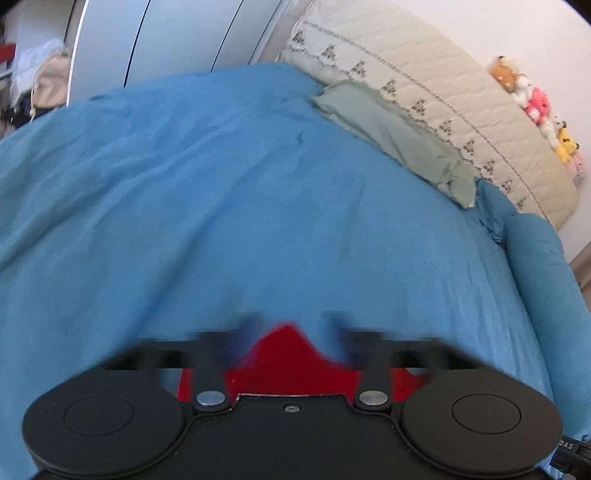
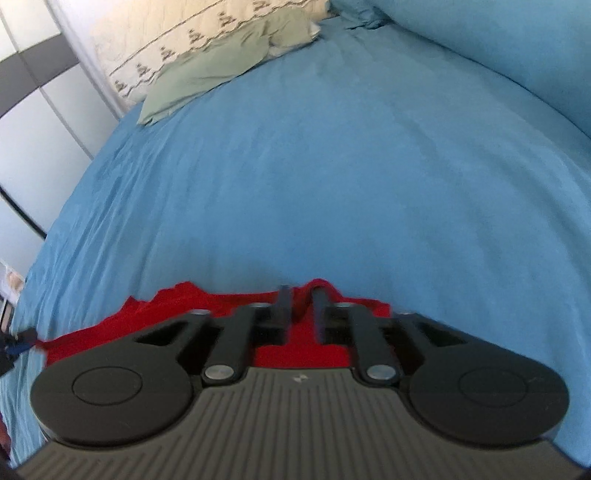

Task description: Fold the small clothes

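A red garment [image 1: 284, 354] lies on the blue bedsheet [image 1: 240, 192], right under both grippers. In the left wrist view my left gripper [image 1: 293, 325] is blurred, its fingers set apart, with a peak of the red cloth between them. In the right wrist view my right gripper [image 2: 302, 295] has its fingers close together with a fold of the red garment [image 2: 306, 332] pinched between them. The garment spreads left under the gripper body, and most of it is hidden.
A green folded cloth [image 1: 391, 133] lies at the far side of the bed next to a cream patterned quilt [image 1: 424, 85]. Stuffed toys [image 1: 535, 107] line the wall. A blue pillow [image 1: 543, 288] lies at right. A wardrobe [image 1: 166, 33] stands beyond the bed.
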